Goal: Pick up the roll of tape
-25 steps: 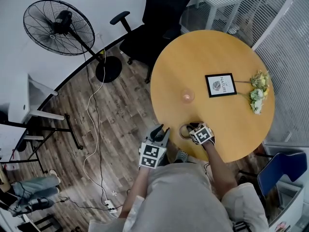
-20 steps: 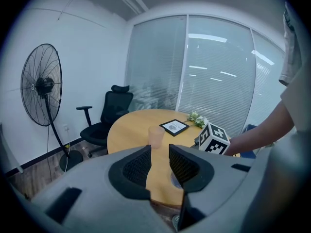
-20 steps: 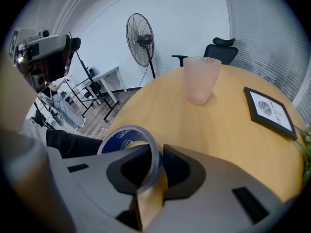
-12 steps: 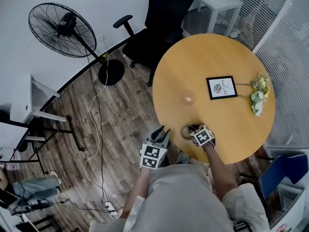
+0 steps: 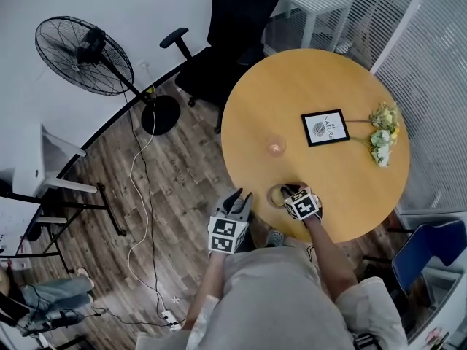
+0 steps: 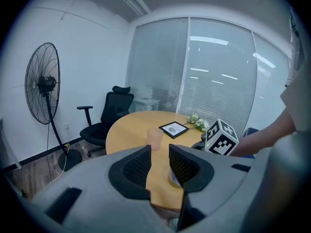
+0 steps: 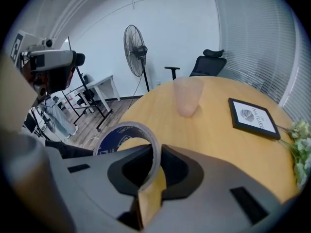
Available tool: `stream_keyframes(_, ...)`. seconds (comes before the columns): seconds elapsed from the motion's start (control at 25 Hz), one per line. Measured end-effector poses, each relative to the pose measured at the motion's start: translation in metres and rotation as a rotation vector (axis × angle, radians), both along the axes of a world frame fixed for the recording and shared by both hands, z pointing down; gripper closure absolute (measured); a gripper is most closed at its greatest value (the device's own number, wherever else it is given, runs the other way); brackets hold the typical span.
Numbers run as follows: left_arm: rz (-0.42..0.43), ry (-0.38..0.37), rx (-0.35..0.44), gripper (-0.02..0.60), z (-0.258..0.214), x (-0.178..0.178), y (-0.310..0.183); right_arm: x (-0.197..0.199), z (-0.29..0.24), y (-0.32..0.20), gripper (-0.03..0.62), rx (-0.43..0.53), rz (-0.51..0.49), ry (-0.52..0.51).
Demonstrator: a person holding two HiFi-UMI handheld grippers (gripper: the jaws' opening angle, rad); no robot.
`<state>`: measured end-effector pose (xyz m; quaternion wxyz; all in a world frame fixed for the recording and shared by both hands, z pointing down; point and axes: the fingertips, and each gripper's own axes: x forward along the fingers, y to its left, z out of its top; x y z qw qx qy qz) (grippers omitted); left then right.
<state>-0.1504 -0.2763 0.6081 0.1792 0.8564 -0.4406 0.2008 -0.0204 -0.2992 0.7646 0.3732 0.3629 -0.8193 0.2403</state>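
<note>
The roll of tape (image 7: 130,132) is pinched by its wall between the two jaws of the right tongs (image 7: 154,165), which have just been closing; one jaw sits inside the ring and one outside, and the ring stands tilted on edge. In the head view it lies on the person's side of the cup (image 5: 275,146), at the round tabletop's (image 5: 343,71) near rim. The left tongs (image 6: 160,160) hang off that rim, further from the cup and to its left, with the jaws a narrow gap apart and nothing held. A picture frame (image 5: 325,127) lies right of the cup, and flowers (image 5: 380,137) further right.
</note>
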Motion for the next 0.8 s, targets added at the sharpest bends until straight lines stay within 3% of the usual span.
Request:
stream_keyframes(0.32, -0.043, 0.011, -0.003, 0.476, 0.005, -0.004, -0.005, 0.014, -0.033, 0.0, 0.545, 0.079, 0.077, -0.073)
stream_keyframes(0.8, 0.006, 0.024, -0.003, 0.476, 0.004, 0.028, 0.003, 0.033, -0.1, 0.015, 0.543, 0.232, 0.155, -0.132)
